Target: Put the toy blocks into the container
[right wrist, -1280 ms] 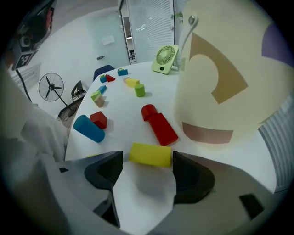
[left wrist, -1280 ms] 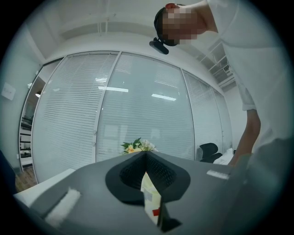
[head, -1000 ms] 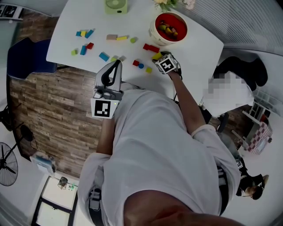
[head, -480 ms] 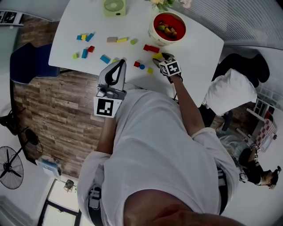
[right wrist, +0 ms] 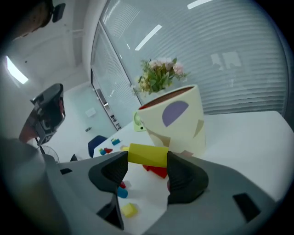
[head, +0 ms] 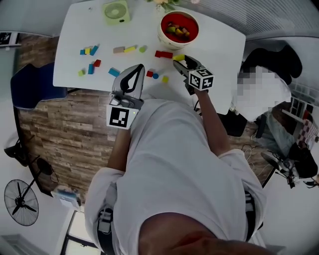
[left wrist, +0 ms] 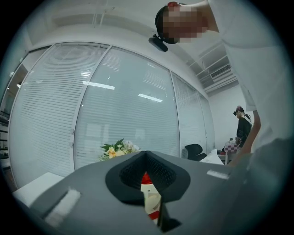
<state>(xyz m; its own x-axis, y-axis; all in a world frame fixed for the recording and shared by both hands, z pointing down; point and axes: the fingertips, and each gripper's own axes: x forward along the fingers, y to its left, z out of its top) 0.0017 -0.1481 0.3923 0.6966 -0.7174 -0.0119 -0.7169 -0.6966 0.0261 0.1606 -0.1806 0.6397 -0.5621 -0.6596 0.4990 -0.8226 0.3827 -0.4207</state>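
Note:
My right gripper (head: 182, 62) is shut on a yellow block (head: 179, 58) and holds it above the white table (head: 219, 50), just in front of the container (head: 164, 37). In the right gripper view the yellow block (right wrist: 148, 154) spans both pads, with the cream container (right wrist: 177, 119) close behind. Several blocks lie inside its red interior. Loose on the table are a red block (head: 163, 54), a small red one (head: 149, 73), a blue one (head: 156, 76), a yellow cube (head: 165, 78) and more to the left (head: 88, 51). My left gripper (head: 130, 79) is shut and empty, raised off the table's near edge.
A green desk fan (head: 116, 11) and flowers (head: 162, 2) stand at the table's far edge. A blue chair (head: 35, 92) sits left of the table on the wood floor. A floor fan (head: 21, 201) is at lower left, and a person sits to the right.
My right gripper has closed on the yellow block and lifted it off the table toward the container. The left gripper has stayed raised in about the same place.

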